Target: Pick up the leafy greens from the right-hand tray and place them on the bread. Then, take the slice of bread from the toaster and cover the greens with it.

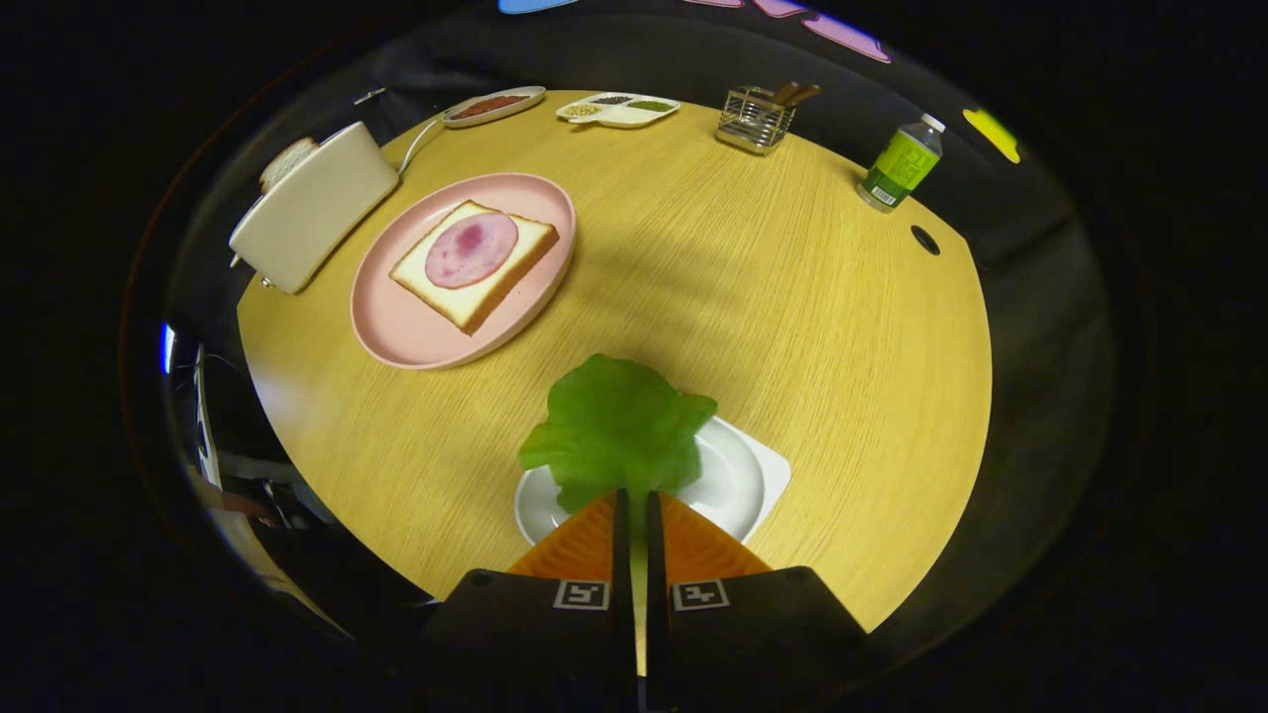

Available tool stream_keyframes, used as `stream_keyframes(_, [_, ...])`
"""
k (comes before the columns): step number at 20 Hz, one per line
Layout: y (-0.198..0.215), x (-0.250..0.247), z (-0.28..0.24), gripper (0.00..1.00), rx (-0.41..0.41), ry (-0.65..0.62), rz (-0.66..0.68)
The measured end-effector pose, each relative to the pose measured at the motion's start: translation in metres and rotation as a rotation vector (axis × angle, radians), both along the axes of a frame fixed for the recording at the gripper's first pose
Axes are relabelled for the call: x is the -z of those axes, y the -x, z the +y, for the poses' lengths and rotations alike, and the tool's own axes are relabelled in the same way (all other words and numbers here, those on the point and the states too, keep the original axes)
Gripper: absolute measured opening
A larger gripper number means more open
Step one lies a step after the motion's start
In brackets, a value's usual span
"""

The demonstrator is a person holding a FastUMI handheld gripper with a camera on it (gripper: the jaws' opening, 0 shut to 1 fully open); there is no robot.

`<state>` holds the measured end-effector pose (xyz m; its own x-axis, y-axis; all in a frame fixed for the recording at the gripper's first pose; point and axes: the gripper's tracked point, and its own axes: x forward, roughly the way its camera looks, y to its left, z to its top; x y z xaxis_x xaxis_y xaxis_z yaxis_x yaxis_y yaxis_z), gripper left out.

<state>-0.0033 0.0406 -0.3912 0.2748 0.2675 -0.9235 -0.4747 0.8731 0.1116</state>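
Hand-held gripper [634, 510] clamps the ruffled green lettuce leaf [616, 428] above the white tray [753, 475]; placing on the ham-topped bread slice [475, 262] and toaster slice [287, 161] remain.

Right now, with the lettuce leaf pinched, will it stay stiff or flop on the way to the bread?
Probably floppy: the lettuce leaf is thin and ruffled, held at one edge by the tool, shut on it above the white tray. Likely very light. It may land crooked on the bread.
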Motion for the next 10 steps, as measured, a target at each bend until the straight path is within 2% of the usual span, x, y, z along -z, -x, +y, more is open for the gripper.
stream_keyframes(4, [-0.013,-0.046,0.017,0.09,-0.014,-0.037,-0.067])
stream_keyframes(10, [-0.033,-0.099,0.076,0.09,-0.061,-0.111,-0.103])
